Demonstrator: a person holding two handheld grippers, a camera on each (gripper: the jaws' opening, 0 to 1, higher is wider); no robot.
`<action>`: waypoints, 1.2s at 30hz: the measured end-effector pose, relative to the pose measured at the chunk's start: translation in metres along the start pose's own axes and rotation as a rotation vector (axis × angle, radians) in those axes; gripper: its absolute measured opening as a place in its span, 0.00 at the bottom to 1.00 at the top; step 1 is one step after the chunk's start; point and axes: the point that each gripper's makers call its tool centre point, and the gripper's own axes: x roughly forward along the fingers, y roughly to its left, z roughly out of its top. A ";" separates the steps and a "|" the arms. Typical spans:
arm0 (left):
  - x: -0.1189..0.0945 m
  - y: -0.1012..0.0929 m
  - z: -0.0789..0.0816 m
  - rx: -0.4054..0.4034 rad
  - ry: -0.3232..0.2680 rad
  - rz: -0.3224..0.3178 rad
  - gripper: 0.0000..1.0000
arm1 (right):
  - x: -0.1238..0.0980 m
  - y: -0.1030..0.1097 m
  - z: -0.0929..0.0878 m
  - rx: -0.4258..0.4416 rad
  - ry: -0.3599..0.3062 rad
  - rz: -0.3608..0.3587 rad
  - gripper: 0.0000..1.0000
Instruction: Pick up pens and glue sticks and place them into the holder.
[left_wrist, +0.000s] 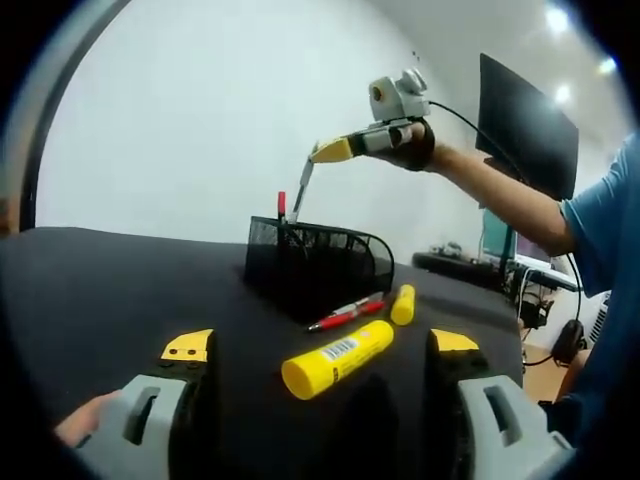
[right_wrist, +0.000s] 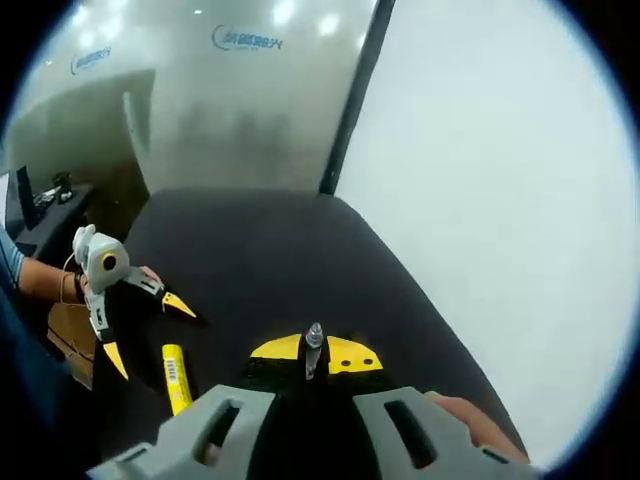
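My left gripper (left_wrist: 320, 344) stands open low over the black table, and a large yellow glue stick (left_wrist: 338, 358) lies just ahead between its jaws. Beyond that lie a red pen (left_wrist: 345, 316) and a small yellow glue stick (left_wrist: 403, 304). A black mesh holder (left_wrist: 315, 265) stands behind them with a red pen (left_wrist: 281, 205) upright in it. Above the holder, my right gripper (left_wrist: 335, 150) is shut on a grey pen (left_wrist: 303, 185) pointing down. In the right gripper view, the right gripper (right_wrist: 313, 354) pinches that pen (right_wrist: 314, 335). The left gripper (right_wrist: 147, 332) and the large glue stick (right_wrist: 175, 378) sit below.
The black table (left_wrist: 120, 280) stretches left and back to a white wall. A dark monitor (left_wrist: 525, 125) and a desk with gear stand at the right, behind a person's blue-sleeved arm (left_wrist: 520, 205). A second pen (left_wrist: 358, 302) lies beside the red one.
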 end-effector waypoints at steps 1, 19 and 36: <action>0.000 0.000 0.000 -0.001 0.000 0.000 0.84 | 0.002 0.000 -0.002 0.000 0.006 0.002 0.04; 0.000 0.001 0.001 -0.002 -0.004 0.002 0.84 | 0.024 0.008 -0.032 -0.010 0.090 0.018 0.05; 0.000 0.002 0.001 -0.003 -0.004 0.001 0.83 | 0.023 0.008 -0.028 -0.013 0.031 0.002 0.09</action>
